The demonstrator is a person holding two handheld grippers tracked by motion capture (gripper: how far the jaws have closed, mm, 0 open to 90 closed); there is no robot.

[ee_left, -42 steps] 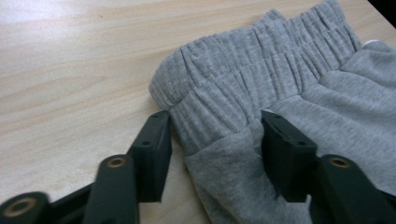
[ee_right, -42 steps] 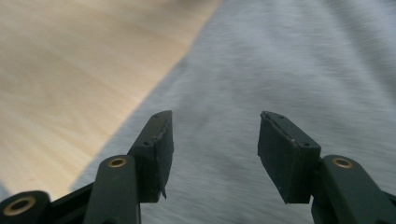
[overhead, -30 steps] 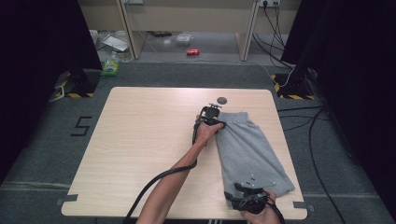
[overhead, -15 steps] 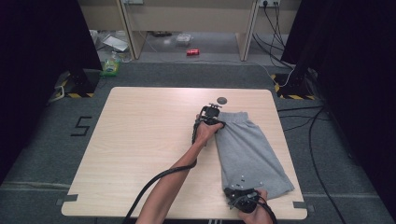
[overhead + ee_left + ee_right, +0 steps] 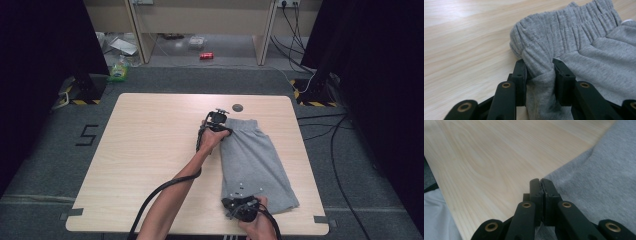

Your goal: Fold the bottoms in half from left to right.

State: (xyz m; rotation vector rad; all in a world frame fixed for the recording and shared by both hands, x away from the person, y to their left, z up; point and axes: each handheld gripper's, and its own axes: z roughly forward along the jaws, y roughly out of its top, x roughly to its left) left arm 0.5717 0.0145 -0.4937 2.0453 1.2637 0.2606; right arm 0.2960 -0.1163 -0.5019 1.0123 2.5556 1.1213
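Note:
Grey shorts (image 5: 255, 155) lie flat on the right half of the wooden table (image 5: 150, 150), waistband at the far end. My left gripper (image 5: 226, 131) is at the waistband's left corner. In the left gripper view its jaws (image 5: 539, 71) pinch a bunched fold of the shorts (image 5: 574, 32) just below the elastic, and they have just been closing further on it. My right gripper (image 5: 239, 197) is at the near left hem corner. Its jaws (image 5: 540, 185) are pressed together at the edge of the shorts (image 5: 604, 170), gripping the thin hem.
A round grommet (image 5: 237, 107) sits in the table just beyond the waistband. The table's near edge runs close under the right hand. A red can (image 5: 206, 56), a green bottle (image 5: 119, 72) and cables (image 5: 320, 132) lie on the floor around the table.
The right gripper has moved left along the near edge, and the hem end of the shorts has shifted left with it. The left hand has barely moved at the waistband.

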